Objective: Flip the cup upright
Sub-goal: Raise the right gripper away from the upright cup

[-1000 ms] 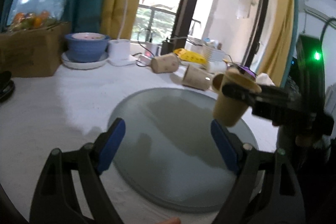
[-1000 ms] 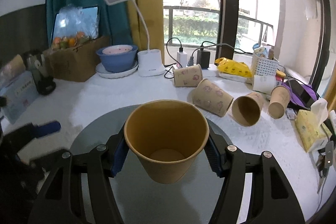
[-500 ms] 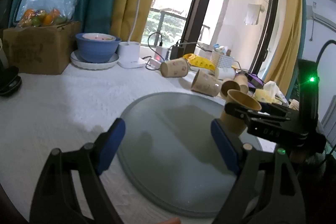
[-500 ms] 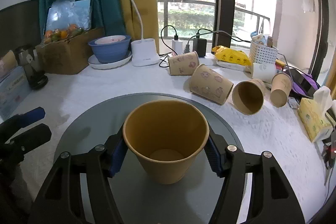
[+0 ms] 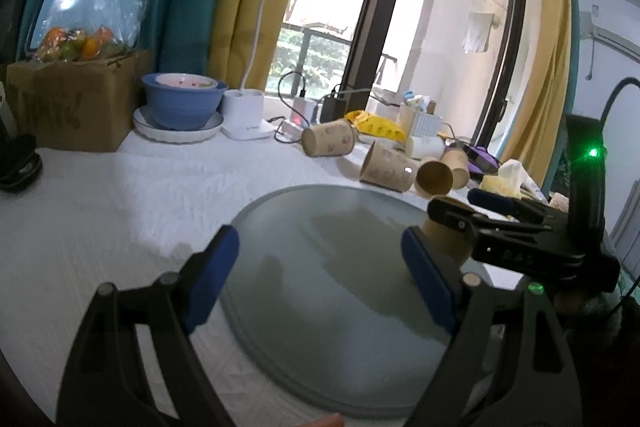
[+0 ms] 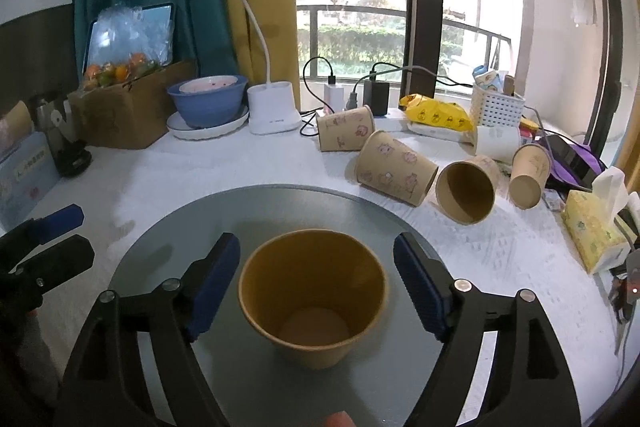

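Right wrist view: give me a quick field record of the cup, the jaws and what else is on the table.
cup: brown paper cup, upright, mouth up, standing on the round grey tray
right gripper: jaws open, a gap on each side of the cup
left gripper: jaws open, nothing between them, over the tray
other cups: four paper cups lying on their sides on the white cloth behind the tray
task state: cup looks flipped and released

The plain brown paper cup (image 6: 314,297) stands upright, mouth up and empty, on the round grey glass plate (image 6: 160,251), clear of both blue pads.
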The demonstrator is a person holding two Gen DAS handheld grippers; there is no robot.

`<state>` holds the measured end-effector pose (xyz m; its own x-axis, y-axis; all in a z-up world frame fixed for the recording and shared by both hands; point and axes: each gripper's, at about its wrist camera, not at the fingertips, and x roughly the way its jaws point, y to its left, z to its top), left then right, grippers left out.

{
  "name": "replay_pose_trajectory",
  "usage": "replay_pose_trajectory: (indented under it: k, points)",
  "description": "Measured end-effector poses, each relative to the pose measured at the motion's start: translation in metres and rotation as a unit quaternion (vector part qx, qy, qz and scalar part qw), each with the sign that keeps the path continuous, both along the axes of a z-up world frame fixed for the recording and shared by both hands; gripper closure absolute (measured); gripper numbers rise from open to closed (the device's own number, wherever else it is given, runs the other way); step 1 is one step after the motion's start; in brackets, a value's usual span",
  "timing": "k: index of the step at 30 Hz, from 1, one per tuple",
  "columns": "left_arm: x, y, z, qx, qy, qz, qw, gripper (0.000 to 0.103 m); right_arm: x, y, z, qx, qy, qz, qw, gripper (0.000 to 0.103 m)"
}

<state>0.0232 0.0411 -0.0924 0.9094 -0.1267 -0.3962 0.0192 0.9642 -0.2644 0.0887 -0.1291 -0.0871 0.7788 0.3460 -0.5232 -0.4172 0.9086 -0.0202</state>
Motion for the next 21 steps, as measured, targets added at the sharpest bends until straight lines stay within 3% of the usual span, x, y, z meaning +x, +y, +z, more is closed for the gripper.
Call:
replay_pose_trajectory:
  k: [17,20,21]
  points:
    - [-0.019,-0.017,0.039,0.023,-0.046,0.002,0.9987,0.018,-0.036,-0.028,0.042,0.025,-0.031,-0.016,0.999,0.02]
    - [-0.023,-0.021,0.048,0.026,-0.052,0.006,0.9983,0.013,-0.046,-0.034,0.051,0.028,-0.039,-0.019,0.999,0.02]
    - [-0.025,-0.022,0.051,0.027,-0.055,0.006,0.9981,0.006,-0.049,-0.036,0.054,0.031,-0.04,-0.021,0.999,0.02]
